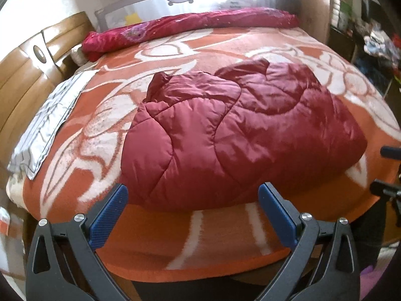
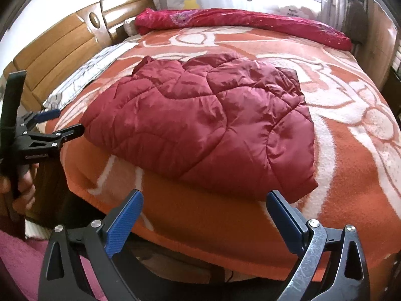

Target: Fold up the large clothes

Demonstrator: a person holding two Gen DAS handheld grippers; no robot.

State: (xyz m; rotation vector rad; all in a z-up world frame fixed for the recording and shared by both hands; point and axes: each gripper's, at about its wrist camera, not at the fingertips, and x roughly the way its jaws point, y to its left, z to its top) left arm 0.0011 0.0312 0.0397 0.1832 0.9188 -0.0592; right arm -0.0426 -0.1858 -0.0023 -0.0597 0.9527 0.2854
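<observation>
Both grippers spread and empty, short of the jacket (image 1: 240, 130)
Pinch its near hem at both corners, left gripper (image 1: 193, 195) and right gripper (image 2: 204, 202) level

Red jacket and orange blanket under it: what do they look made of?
Red jacket: likely smooth synthetic shell, padded; it shines and shows puffy stitched panels. Orange blanket: probably fleece or woven pile; matte, fuzzy surface with a white pattern. Exact fibres cannot be told.
</observation>
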